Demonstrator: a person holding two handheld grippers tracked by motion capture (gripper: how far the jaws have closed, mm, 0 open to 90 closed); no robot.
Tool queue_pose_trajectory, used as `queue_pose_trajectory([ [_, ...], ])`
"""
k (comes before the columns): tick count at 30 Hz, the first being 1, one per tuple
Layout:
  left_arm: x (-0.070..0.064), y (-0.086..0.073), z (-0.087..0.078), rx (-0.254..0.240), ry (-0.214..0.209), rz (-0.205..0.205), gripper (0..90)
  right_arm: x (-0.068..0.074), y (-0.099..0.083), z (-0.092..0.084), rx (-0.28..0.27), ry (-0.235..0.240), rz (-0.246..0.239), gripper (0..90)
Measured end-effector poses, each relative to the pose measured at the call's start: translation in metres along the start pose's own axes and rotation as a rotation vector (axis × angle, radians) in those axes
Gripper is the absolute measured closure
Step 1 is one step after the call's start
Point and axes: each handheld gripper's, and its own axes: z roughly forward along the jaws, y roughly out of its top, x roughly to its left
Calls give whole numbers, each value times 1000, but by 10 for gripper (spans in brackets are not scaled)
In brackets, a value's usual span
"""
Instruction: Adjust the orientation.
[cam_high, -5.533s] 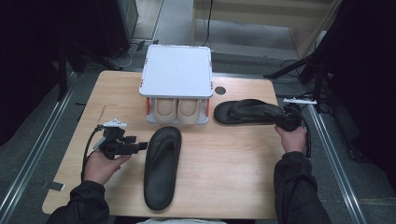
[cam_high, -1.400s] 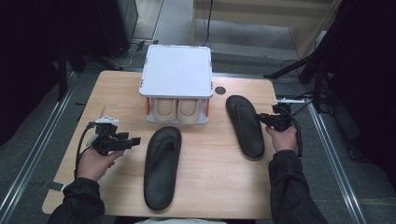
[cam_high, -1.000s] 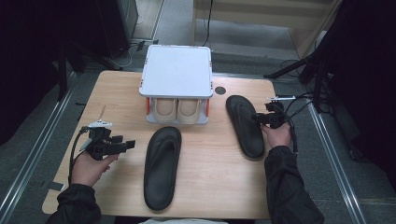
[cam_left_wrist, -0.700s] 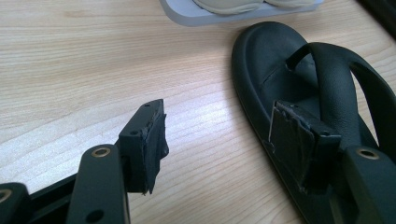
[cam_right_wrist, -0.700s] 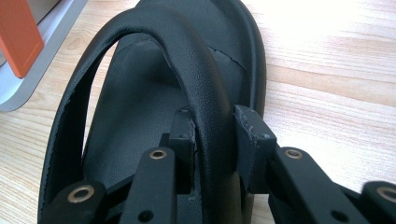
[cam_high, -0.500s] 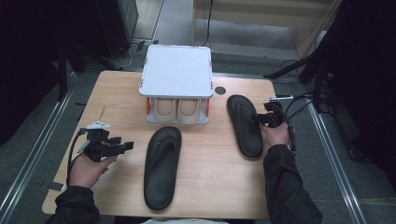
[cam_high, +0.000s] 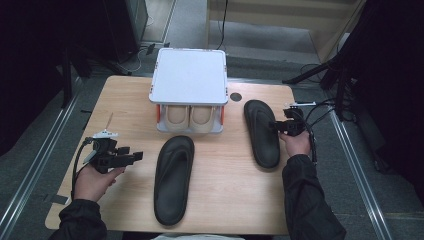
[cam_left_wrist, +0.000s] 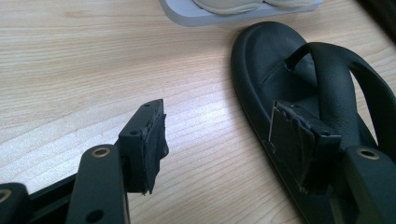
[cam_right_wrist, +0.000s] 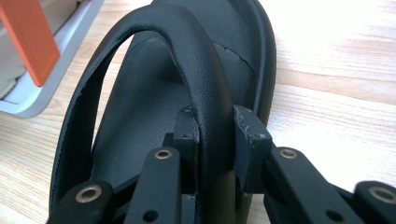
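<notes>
High view is showing your two hands working at the wooden table (cam_high: 125, 95), with the white two-tier shoe rack (cam_high: 189, 76) sitting at the far middle and a pair of beige shoes (cam_high: 191, 116) tucked into its lower shelf. Your right gripper (cam_high: 278, 126) is sitting to the right of the rack, reaching sideways onto the right-hand black sandal (cam_high: 261, 133), which is lying flat on the table just beside the rack's right corner, toe end nearest the rack. Right gripper view is showing those jaws having just been closing, and the pads are now pressing on both faces of the sandal's strap (cam_right_wrist: 205, 93), so you are clamping the strap. The other black sandal (cam_high: 173, 179) is lying flat in front of the rack, its toe close to the rack's base. Your left gripper (cam_high: 134, 156) is hovering left of that sandal and in front of the rack's left corner; in the left gripper view its jaws are standing apart over bare wood, with one pad (cam_left_wrist: 299, 140) overlapping the sandal's (cam_left_wrist: 299, 79) edge and gripping nothing.
</notes>
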Motion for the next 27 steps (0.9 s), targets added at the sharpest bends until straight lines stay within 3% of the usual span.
queue_pose_trajectory([
  [15,-1,2,0,-2,-3,8,365,11,4,-15,-13,19,0,741],
  [27,-5,9,8,7,-19,36,365,25,0,-39,-31,45,-12,742],
])
